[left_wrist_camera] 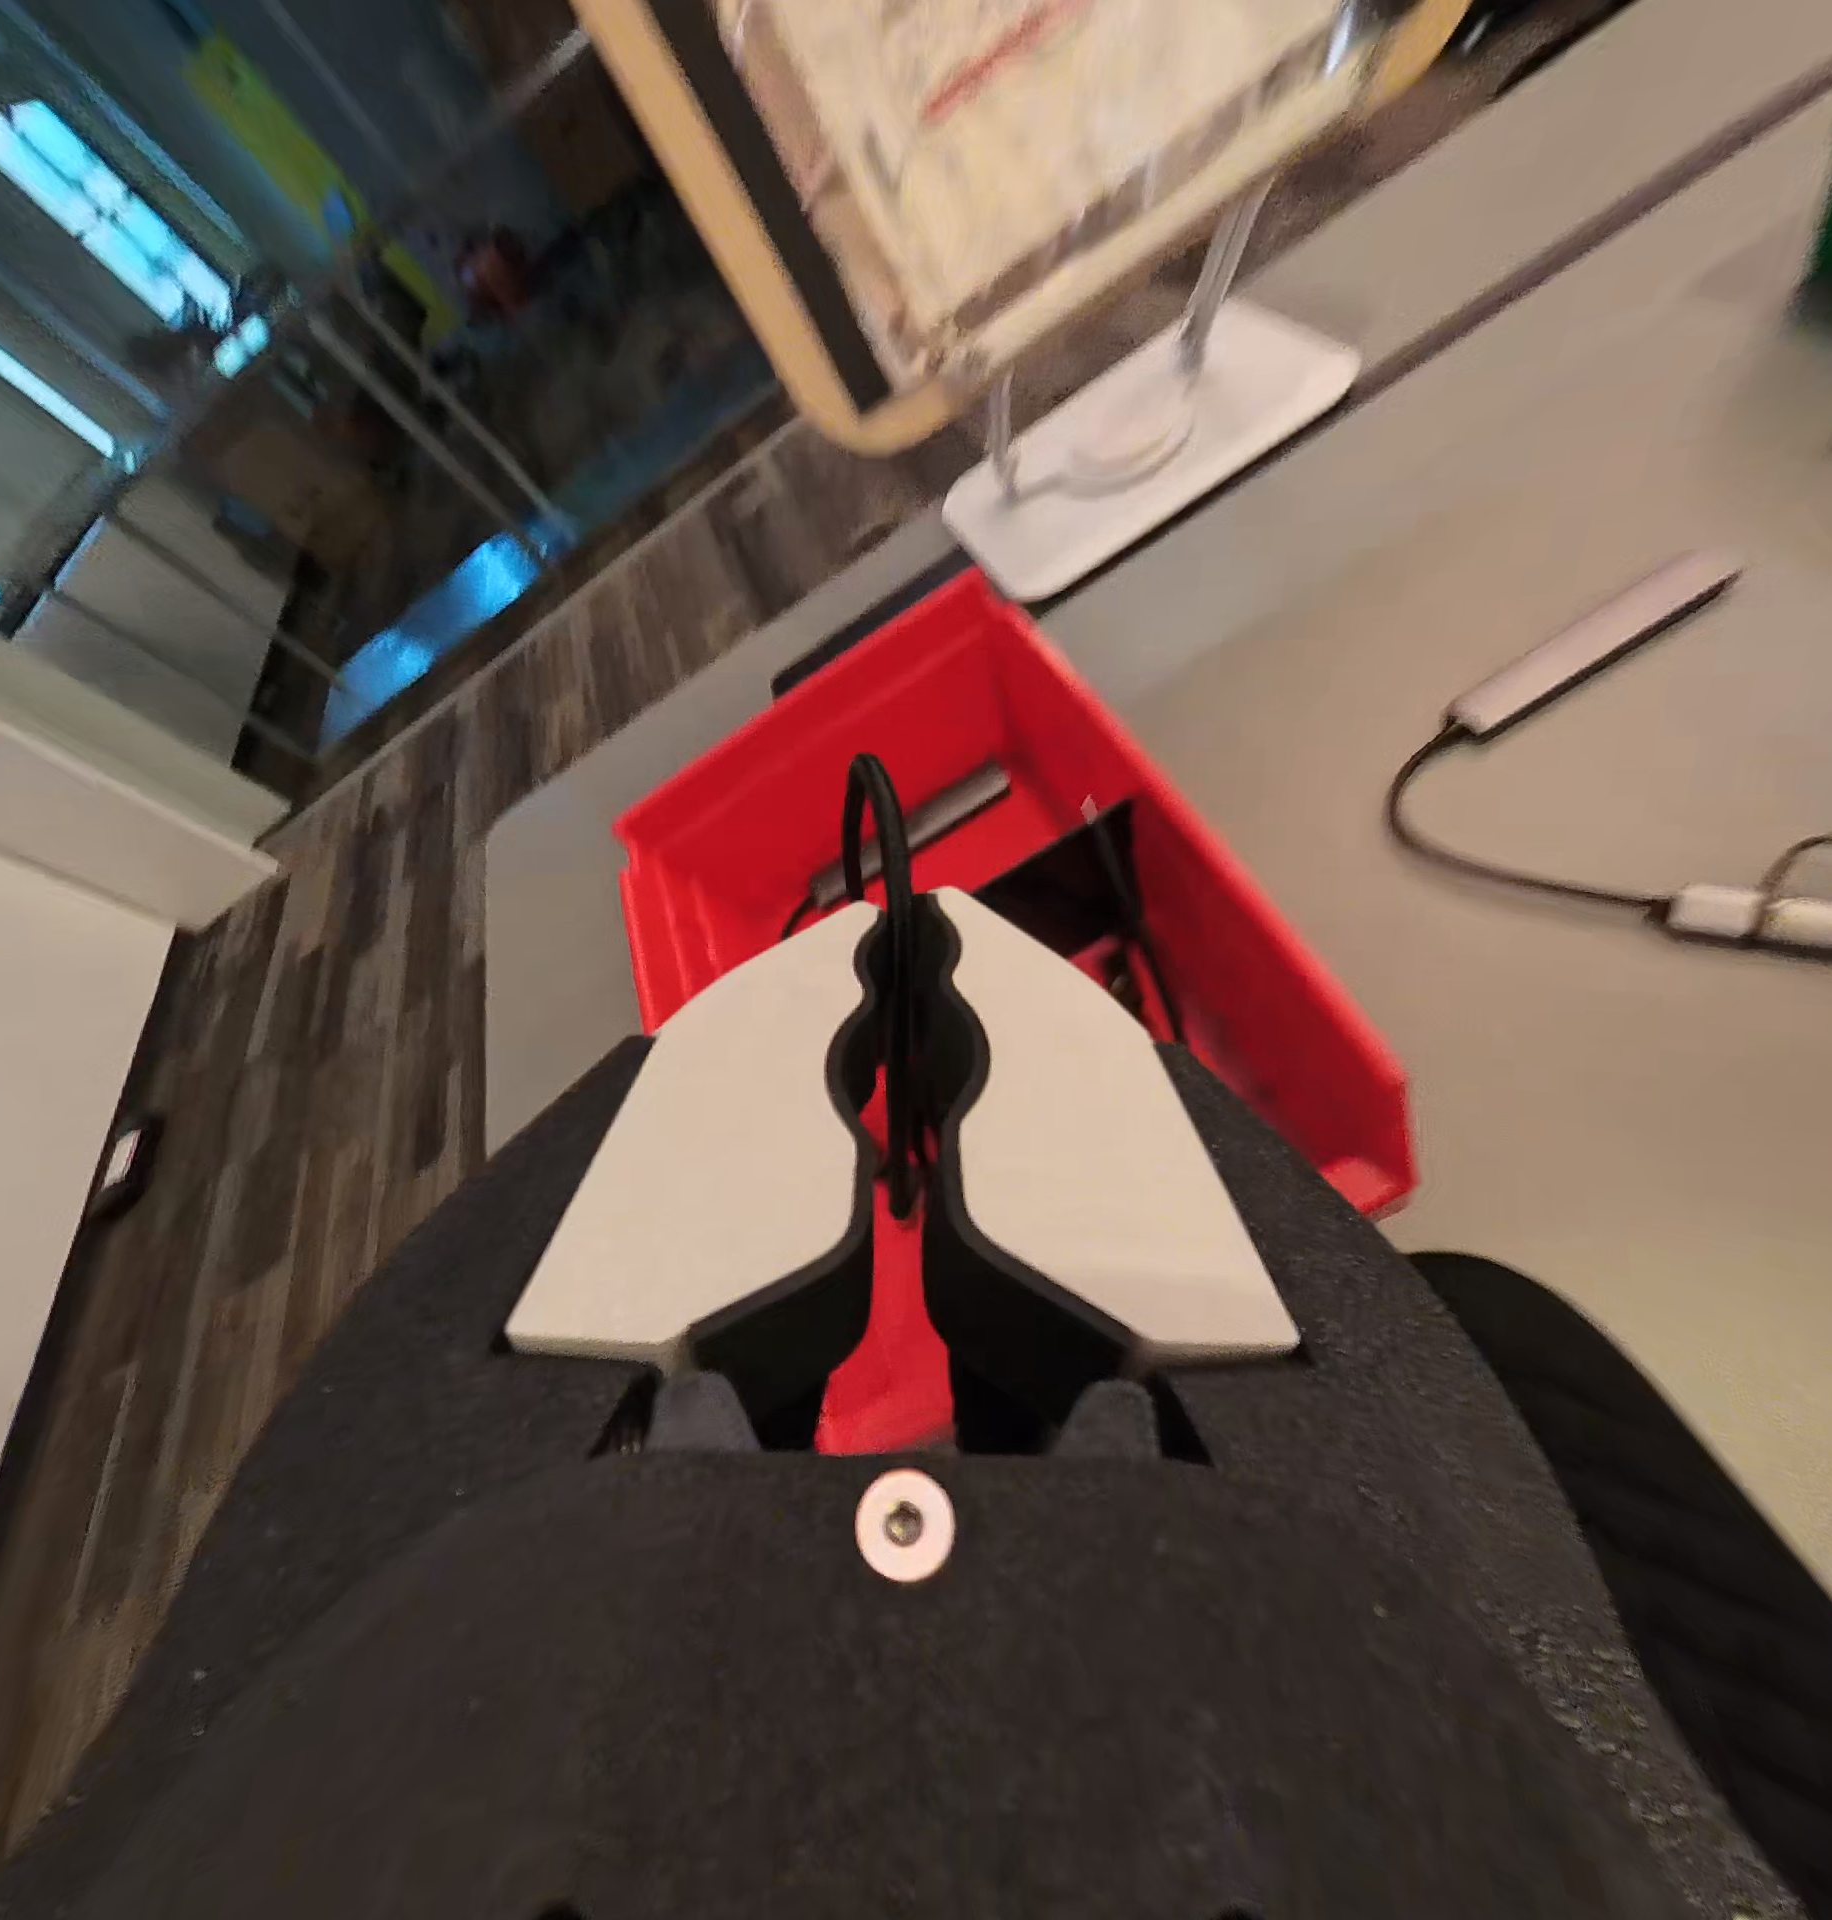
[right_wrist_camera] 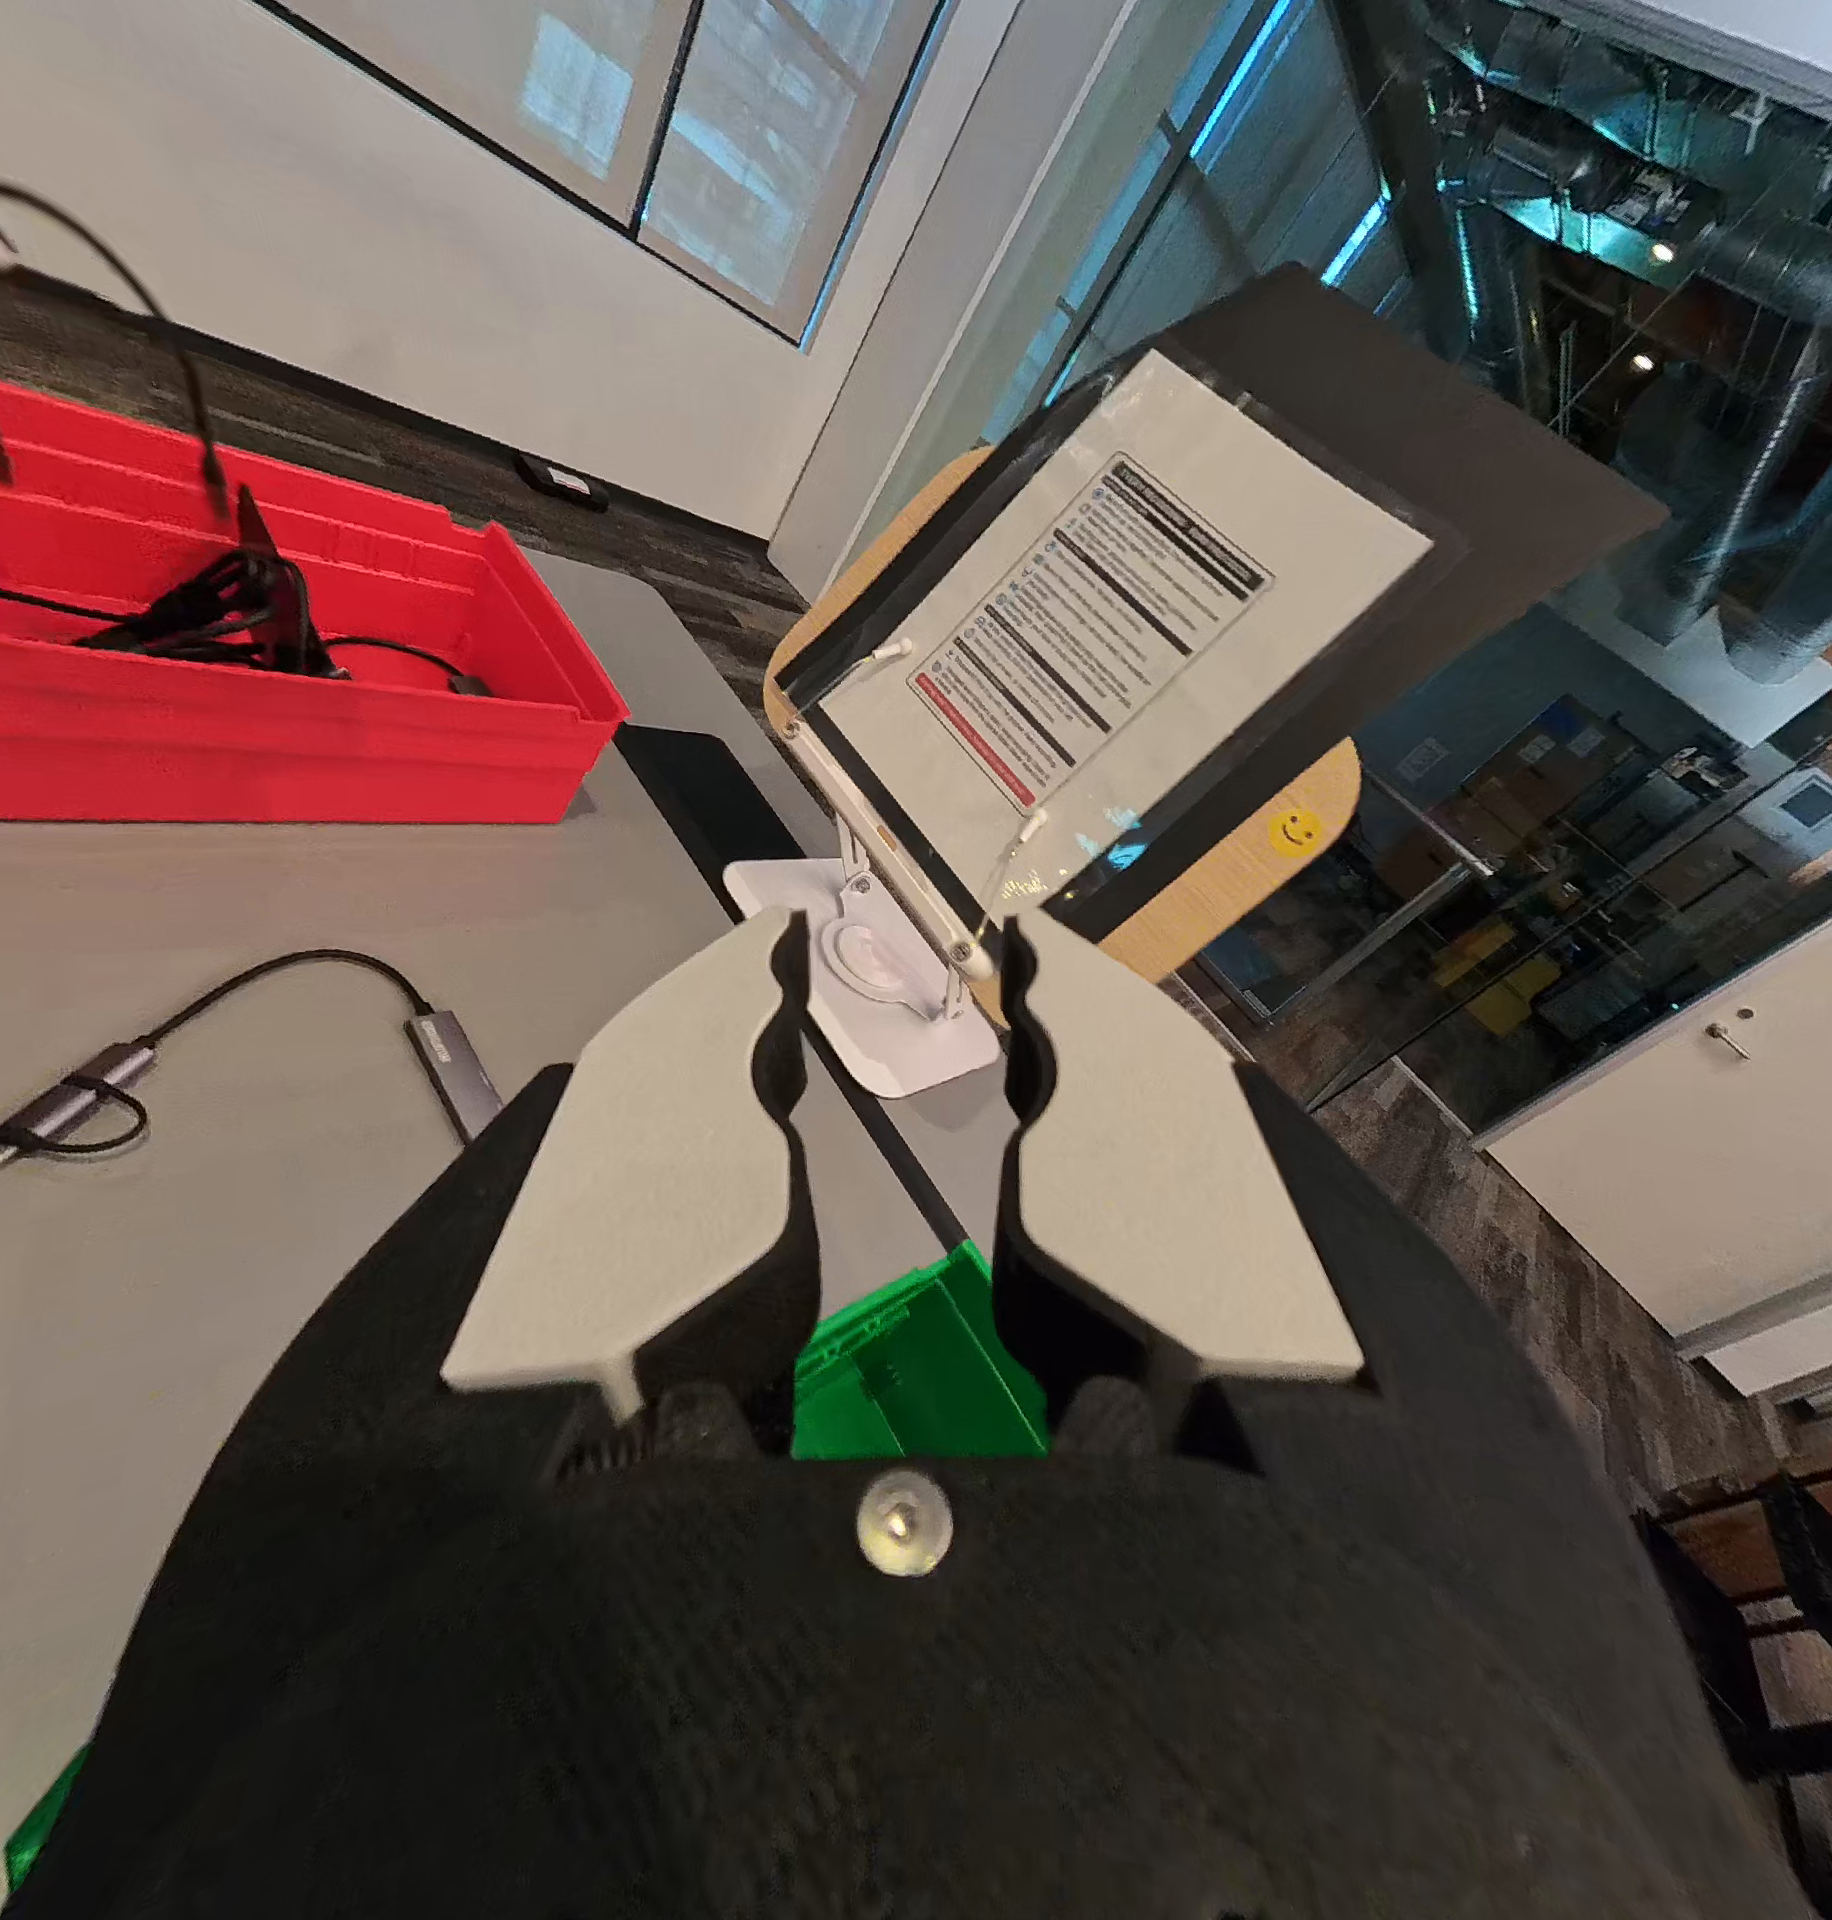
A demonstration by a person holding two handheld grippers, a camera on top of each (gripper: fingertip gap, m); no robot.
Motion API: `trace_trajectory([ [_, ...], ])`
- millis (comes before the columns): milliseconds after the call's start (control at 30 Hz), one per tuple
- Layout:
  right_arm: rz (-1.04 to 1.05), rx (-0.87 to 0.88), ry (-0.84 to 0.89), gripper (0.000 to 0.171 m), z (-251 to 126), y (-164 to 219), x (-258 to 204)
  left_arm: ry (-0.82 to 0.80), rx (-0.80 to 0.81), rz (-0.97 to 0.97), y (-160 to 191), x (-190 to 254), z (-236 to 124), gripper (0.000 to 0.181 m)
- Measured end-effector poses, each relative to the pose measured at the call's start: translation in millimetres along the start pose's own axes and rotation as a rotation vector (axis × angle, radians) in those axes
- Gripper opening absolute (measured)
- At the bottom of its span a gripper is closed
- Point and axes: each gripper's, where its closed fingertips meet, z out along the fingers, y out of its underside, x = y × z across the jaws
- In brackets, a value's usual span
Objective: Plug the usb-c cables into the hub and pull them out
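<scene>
My left gripper is shut on a thin black usb-c cable that loops up above the fingertips, held over the red bin. In the right wrist view the same cable hangs above the red bin, its two plug ends dangling. The grey hub lies on the table to the right with its own lead and plug. It also shows in the right wrist view. My right gripper is open and empty above a green bin.
More black cables and a grey bar lie in the red bin. A framed sign on a white stand stands at the table's far edge, just beyond my right fingertips. The floor drops away past the table edge. Tip to tip, the grippers are about 40 centimetres apart. The right tips stand about 30 centimetres off the grey hub. Look for it in the right wrist view too.
</scene>
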Motion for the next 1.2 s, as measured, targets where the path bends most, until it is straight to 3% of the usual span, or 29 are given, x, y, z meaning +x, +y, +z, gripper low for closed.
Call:
trace_trajectory([
  [33, -0.003, 0.007, -0.017, 0.036, 2.9, -3.1, -4.3, 0.021, 0.038, 0.008, -16.2, 5.8, -7.7, 0.004],
  [233, -0.083, 0.043, -0.213, 0.036, 26.3, -23.5, -54.5, 0.447, 0.245, 0.049, -100.2, 111.2, -30.4, 0.003],
  [367, -0.059, 0.071, -0.537, 0.036, 25.8, -32.3, -112.8, 0.515, 0.263, 0.154, -121.3, 160.6, -12.9, 0.003],
  [533, -0.111, -0.077, -0.577, 0.039, 44.8, -5.4, -127.4, 0.622, 0.281, 0.139, -138.9, 196.3, 6.1, 0.003],
  [767, -0.092, -0.102, -0.674, 0.039, 54.3, 9.0, -141.4, 0.723, 0.256, 0.108, -136.8, 227.9, 28.7, 0.003],
  [867, -0.103, -0.170, -0.772, 0.004, 50.6, 21.1, -153.3, 0.775, 0.259, 0.075, -134.8, 235.0, 32.9, 0.003],
  [1200, -0.031, -0.445, -0.880, 0.005, 59.9, 71.3, -167.5, 0.760, 0.105, 0.060, -84.8, 240.3, 69.5, 0.013],
])
